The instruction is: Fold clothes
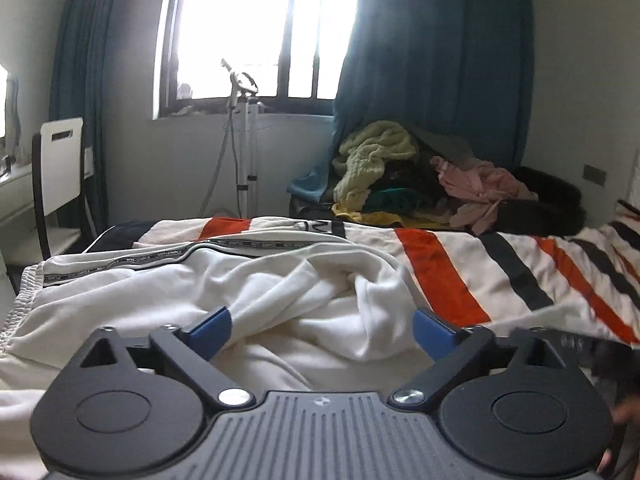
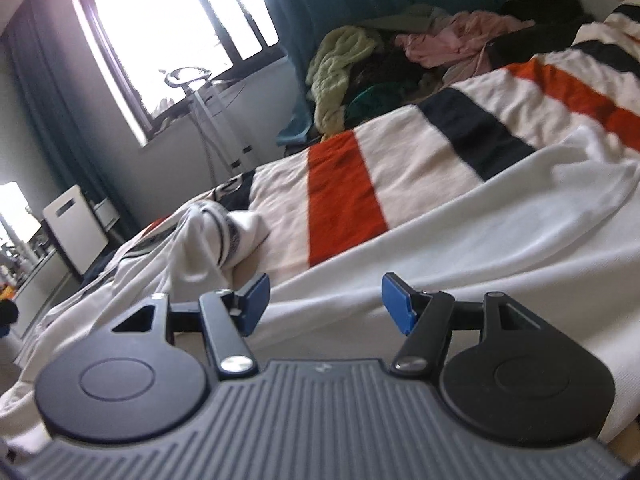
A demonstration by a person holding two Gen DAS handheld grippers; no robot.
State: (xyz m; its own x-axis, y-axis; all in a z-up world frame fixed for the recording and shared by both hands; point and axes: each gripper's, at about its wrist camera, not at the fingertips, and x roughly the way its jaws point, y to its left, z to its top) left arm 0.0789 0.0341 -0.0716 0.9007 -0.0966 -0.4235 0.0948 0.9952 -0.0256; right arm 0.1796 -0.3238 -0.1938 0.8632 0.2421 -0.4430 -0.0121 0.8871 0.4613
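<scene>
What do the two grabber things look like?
The left gripper and right gripper look alike: black hinged arms with silver screws, two round black discs, a grey ribbed body with a tiny emblem, and blue fingers at the tips. No cables or sleeves show.

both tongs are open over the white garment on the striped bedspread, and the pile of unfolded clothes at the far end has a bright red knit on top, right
Not quite: the knit on top of the clothes pile is pale yellow-green, not red, as the left wrist view shows. The rest holds: the left tongs and right tongs are both open over the white garment on the striped bedspread.
</scene>
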